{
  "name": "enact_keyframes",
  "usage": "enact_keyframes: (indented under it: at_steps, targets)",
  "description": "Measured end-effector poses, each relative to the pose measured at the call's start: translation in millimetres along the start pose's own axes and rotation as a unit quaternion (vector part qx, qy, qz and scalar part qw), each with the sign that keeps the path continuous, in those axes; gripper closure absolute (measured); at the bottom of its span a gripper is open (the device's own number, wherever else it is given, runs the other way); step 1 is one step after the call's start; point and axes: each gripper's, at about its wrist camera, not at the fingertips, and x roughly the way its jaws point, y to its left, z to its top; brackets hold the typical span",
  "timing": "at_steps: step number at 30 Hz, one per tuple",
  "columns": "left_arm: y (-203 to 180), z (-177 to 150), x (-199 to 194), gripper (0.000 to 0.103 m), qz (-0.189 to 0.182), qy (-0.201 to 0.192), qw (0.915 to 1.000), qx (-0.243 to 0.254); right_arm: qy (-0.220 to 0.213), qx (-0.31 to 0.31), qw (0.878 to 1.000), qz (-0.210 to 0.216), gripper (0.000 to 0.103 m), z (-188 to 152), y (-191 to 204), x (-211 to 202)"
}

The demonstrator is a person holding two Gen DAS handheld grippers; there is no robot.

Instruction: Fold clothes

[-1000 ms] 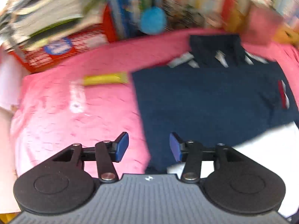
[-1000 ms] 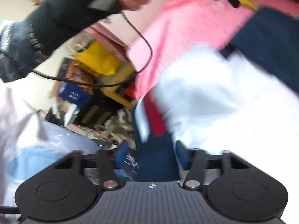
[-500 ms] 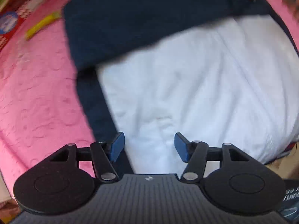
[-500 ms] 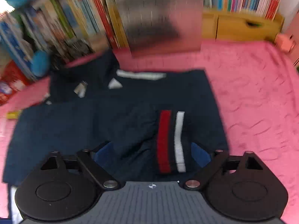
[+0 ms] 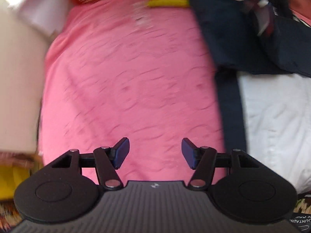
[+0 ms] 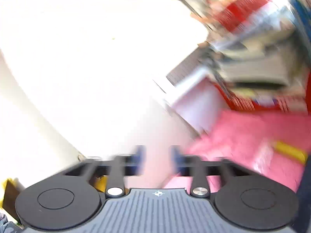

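A navy shirt (image 5: 243,38) with a white lower part (image 5: 276,120) lies on the pink bedspread (image 5: 126,77), at the right of the left wrist view. Its red-and-white striped cuff (image 5: 262,17) rests folded on the navy cloth near the top. My left gripper (image 5: 155,152) is open over bare bedspread, left of the shirt's dark side strip (image 5: 231,112), with nothing between its fingers. The right wrist view is badly blurred. My right gripper (image 6: 156,160) shows a gap between its blue pads and holds nothing; it points off the left end of the bed, away from the shirt.
A yellow object (image 5: 167,3) lies on the bedspread beside the shirt's top corner, also seen as the yellow object (image 6: 289,151) in the right wrist view. Stacked books and a red box (image 6: 252,58) stand beyond the bed. A pale wall (image 6: 77,58) lies left.
The left gripper has swung left, from above the white part of the shirt to bare bedspread. The right gripper has swung away from the striped cuff toward the wall, and its pads stand closer together.
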Motion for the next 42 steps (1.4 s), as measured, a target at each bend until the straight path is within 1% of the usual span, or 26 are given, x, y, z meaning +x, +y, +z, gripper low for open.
enact_keyframes:
  at_steps: [1, 2, 4, 6, 7, 11, 12, 14, 15, 16, 17, 20, 22, 23, 25, 26, 28, 30, 31, 32, 34, 35, 36, 37, 38, 42]
  targets:
    - [5.7, -1.5, 2.3, 0.041, 0.000, 0.001, 1.0000, -0.009, -0.013, -0.016, 0.999, -0.024, 0.010, 2.8, 2.6, -6.6]
    - [10.7, -2.3, 5.6, 0.041, -0.002, 0.002, 0.9998, -0.017, -0.020, -0.034, 0.997, -0.070, 0.004, 0.0, -1.0, -17.2]
    - [14.4, -1.5, 11.5, 0.041, -0.007, 0.002, 0.9995, -0.030, -0.018, -0.065, 0.980, -0.185, 0.004, -11.5, -14.9, -40.2]
    - [16.3, -1.5, 14.7, 0.041, -0.015, 0.003, 0.9992, -0.036, 0.024, -0.059, 0.947, -0.314, 0.004, -36.1, -44.8, -55.6]
    - [17.3, -1.6, 16.1, 0.041, -0.020, 0.004, 0.9991, -0.038, 0.045, -0.055, 0.923, -0.377, 0.004, -48.6, -59.9, -63.1]
    - [21.0, -2.2, 21.6, 0.040, -0.038, 0.006, 0.9982, -0.047, 0.165, -0.022, 0.881, -0.443, 0.004, -107.8, -98.8, -48.6]
    - [21.9, -2.3, 23.0, 0.040, -0.042, 0.007, 0.9979, -0.049, 0.174, -0.008, 0.876, -0.450, 0.017, -122.0, -101.8, -45.5]
    - [23.8, -2.6, 25.8, 0.040, -0.051, 0.008, 0.9972, -0.053, 0.157, 0.014, 0.878, -0.452, 0.044, -128.2, -102.4, -35.2]
    - [24.7, -2.8, 27.2, 0.040, -0.056, 0.009, 0.9969, -0.056, 0.142, 0.013, 0.878, -0.457, 0.081, -125.1, -94.1, -31.1]
    - [25.6, -2.9, 28.5, 0.040, -0.060, 0.009, 0.9965, -0.058, 0.126, 0.012, 0.878, -0.462, 0.092, -122.0, -85.9, -27.0]
    - [27.0, -3.1, 29.6, 0.040, -0.062, 0.010, 0.9962, -0.060, 0.108, 0.020, 0.887, -0.448, 0.094, -110.0, -79.8, -24.5]
    - [32.2, -2.8, 34.0, 0.040, -0.061, 0.016, 0.9957, -0.068, 0.084, -0.019, 0.935, -0.345, 0.094, -69.0, -40.7, 14.1]
    - [35.6, -2.1, 36.6, 0.040, -0.056, 0.022, 0.9957, -0.071, 0.096, -0.035, 0.963, -0.249, 0.088, -48.6, -16.1, 43.5]
    - [37.8, -1.5, 37.0, 0.040, -0.054, 0.023, 0.9957, -0.072, 0.102, -0.042, 0.974, -0.200, 0.074, -38.5, -3.8, 58.3]
    - [43.0, 0.5, 36.4, 0.040, -0.051, 0.022, 0.9956, -0.076, 0.113, -0.057, 0.987, -0.100, 0.034, -18.3, 20.8, 87.9]
    - [45.8, 1.8, 36.7, 0.040, -0.049, 0.021, 0.9955, -0.079, 0.098, -0.073, 0.987, -0.101, 0.010, -17.9, 27.0, 81.4]
    - [51.1, 4.6, 38.4, 0.040, -0.044, 0.019, 0.9953, -0.084, 0.068, -0.103, 0.983, -0.133, 0.003, -19.5, 28.7, 61.3]
    - [54.3, 8.4, 41.4, 0.040, -0.041, 0.019, 0.9951, -0.088, 0.065, -0.131, 0.960, -0.239, 0.003, -27.2, 4.4, 37.0]
    - [55.7, 10.3, 43.0, 0.040, -0.040, 0.019, 0.9950, -0.090, 0.087, -0.136, 0.939, -0.304, 0.003, -39.8, -15.6, 26.9]
    - [55.5, 12.9, 44.1, 0.040, -0.039, 0.018, 0.9950, -0.090, 0.111, -0.140, 0.912, -0.368, 0.004, -53.0, -36.1, 16.7]
    - [52.2, 19.5, 45.6, 0.040, -0.039, 0.017, 0.9954, -0.086, 0.156, -0.147, 0.845, -0.490, 0.005, -79.5, -77.1, -3.6]
    - [48.7, 23.9, 45.7, 0.040, -0.038, 0.015, 0.9959, -0.081, 0.179, -0.137, 0.832, -0.507, 0.018, -91.2, -96.8, -13.4]
    - [44.3, 28.6, 44.7, 0.040, -0.037, 0.013, 0.9964, -0.075, 0.179, -0.106, 0.842, -0.498, 0.051, -96.5, -111.5, -28.6]
    - [39.6, 33.1, 43.2, 0.040, -0.037, 0.010, 0.9969, -0.068, 0.176, -0.073, 0.853, -0.487, 0.064, -101.3, -125.7, -44.2]
    - [35.0, 37.6, 41.7, 0.040, -0.036, 0.008, 0.9974, -0.062, 0.160, -0.042, 0.851, -0.499, 0.093, -97.4, -129.6, -62.2]
    - [10.7, 58.6, 33.6, 0.040, -0.034, -0.008, 0.9990, -0.030, 0.071, -0.035, 0.809, -0.583, 0.093, -68.8, -121.8, -153.6]
